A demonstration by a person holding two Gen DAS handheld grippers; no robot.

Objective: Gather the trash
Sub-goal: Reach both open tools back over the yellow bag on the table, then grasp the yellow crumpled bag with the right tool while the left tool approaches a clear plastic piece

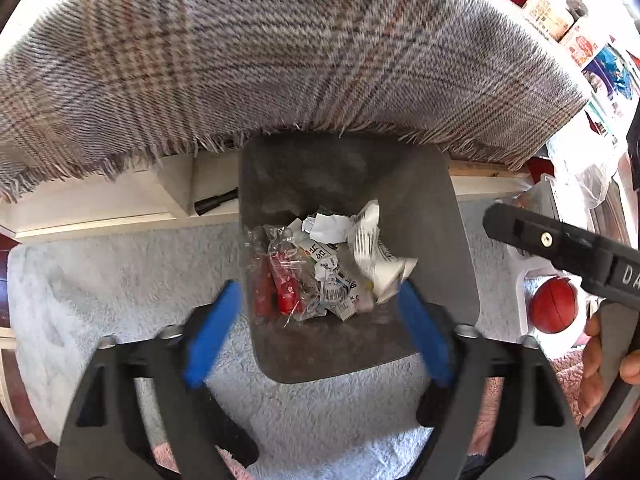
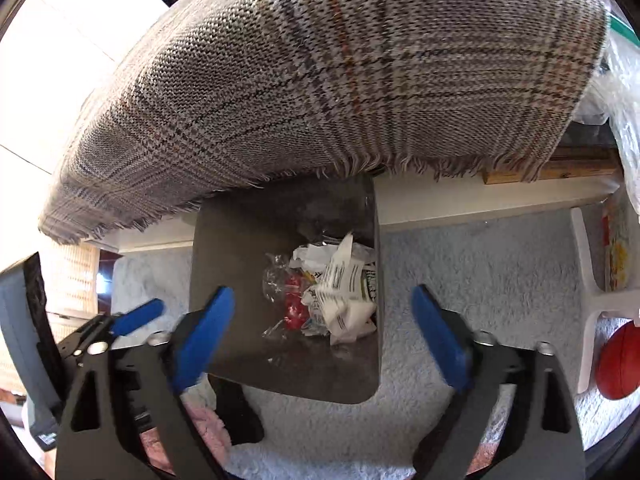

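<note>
1. The trash (image 1: 324, 268), crumpled white paper, printed wrappers and a clear packet with red contents, is seen lying heaped inside a dark grey bin (image 1: 436, 216) that stands on a pale fluffy rug (image 1: 120, 280).
2. The left tongs (image 1: 320, 320) are held wide apart above the bin's near rim, with nothing gripped; their blue fingers (image 1: 212, 332) frame the heap.
3. The right tongs (image 2: 324, 332) are likewise spread wide and empty over the same bin.
4. A collision between the two tongs is judged possible, since both are poised close together over one narrow opening.
5. If the heap is reached for, the light bin could be tipped or pushed across the soft rug by a finger catching its rim.
6. The slippery clear packet might be pinched alone, so that loose paper is scattered.
7. A fringed plaid blanket (image 1: 280, 60) is draped over the bin's far edge, and could be snagged.
8. A red ball (image 1: 554, 304) is seen near a white frame at the right; cluttered shelves are glimpsed beyond.
</note>
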